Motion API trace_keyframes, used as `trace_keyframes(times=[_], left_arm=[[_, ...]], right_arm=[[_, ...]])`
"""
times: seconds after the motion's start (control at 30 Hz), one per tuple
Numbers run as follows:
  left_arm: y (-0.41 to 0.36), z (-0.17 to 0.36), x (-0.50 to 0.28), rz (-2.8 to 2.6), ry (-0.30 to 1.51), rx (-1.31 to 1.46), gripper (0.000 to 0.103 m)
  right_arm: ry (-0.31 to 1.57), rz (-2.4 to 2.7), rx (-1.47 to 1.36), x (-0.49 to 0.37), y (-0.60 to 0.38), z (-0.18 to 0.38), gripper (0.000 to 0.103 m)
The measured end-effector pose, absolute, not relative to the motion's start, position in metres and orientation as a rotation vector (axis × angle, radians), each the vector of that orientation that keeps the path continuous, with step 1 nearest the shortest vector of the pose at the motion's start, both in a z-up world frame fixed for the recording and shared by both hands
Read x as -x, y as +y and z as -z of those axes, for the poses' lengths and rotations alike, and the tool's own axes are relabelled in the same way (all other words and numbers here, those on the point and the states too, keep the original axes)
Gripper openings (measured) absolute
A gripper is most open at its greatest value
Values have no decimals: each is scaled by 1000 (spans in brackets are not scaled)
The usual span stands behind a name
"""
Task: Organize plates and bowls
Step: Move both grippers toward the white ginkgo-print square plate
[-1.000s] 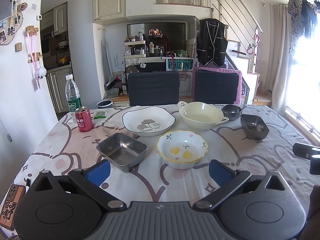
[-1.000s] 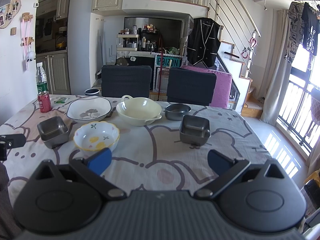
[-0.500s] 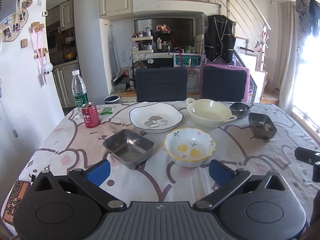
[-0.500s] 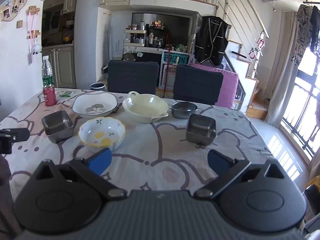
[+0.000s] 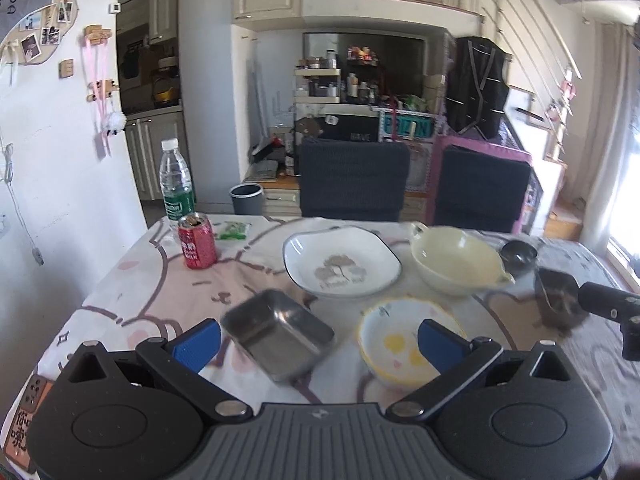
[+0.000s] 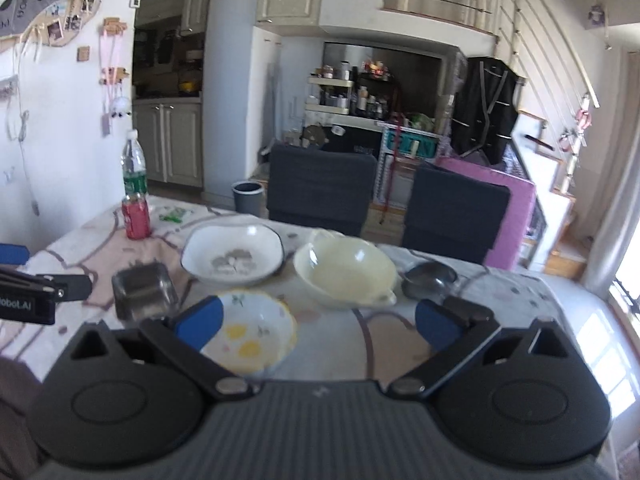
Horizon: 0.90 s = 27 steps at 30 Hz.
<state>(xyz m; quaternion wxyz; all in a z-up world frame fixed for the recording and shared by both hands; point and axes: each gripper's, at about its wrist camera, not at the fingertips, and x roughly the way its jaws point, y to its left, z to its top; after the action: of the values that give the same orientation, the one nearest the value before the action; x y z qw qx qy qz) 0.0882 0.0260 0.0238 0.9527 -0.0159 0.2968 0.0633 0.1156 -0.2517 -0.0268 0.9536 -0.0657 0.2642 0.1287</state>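
Note:
My left gripper (image 5: 318,340) is open and empty above the near table, with a square steel dish (image 5: 278,334) between its fingers' line of sight. A yellow-rimmed bowl (image 5: 400,340) lies at its right finger. Behind stand a white plate (image 5: 342,266), a cream bowl (image 5: 456,260), a small dark bowl (image 5: 519,252) and a second steel dish (image 5: 558,296). My right gripper (image 6: 318,322) is open and empty over the yellow-rimmed bowl (image 6: 254,334), with the cream bowl (image 6: 346,272), white plate (image 6: 232,258), steel dish (image 6: 144,294) and dark bowl (image 6: 430,280) beyond.
A red can (image 5: 197,242) and a water bottle (image 5: 176,184) stand at the table's far left. Two dark chairs (image 5: 354,182) stand behind the table. The right gripper's side shows in the left wrist view (image 5: 612,308).
Both grippers have moved forward and lower toward the dishes, which now look larger and nearer. The right gripper has swung left over the yellow-rimmed bowl. Both stay open.

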Motion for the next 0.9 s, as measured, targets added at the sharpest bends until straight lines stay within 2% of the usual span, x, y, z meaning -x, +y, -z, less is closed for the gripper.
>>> trace_keyframes(times=[0.43,0.9], left_arm=[[61,-10,-198,-218,654,92,103],[86,24,-286,-257,648,121,103]], right_arm=[[489,-327,148,-232,-220,31,103],[553,-341,203,-342,-186,66,103]])
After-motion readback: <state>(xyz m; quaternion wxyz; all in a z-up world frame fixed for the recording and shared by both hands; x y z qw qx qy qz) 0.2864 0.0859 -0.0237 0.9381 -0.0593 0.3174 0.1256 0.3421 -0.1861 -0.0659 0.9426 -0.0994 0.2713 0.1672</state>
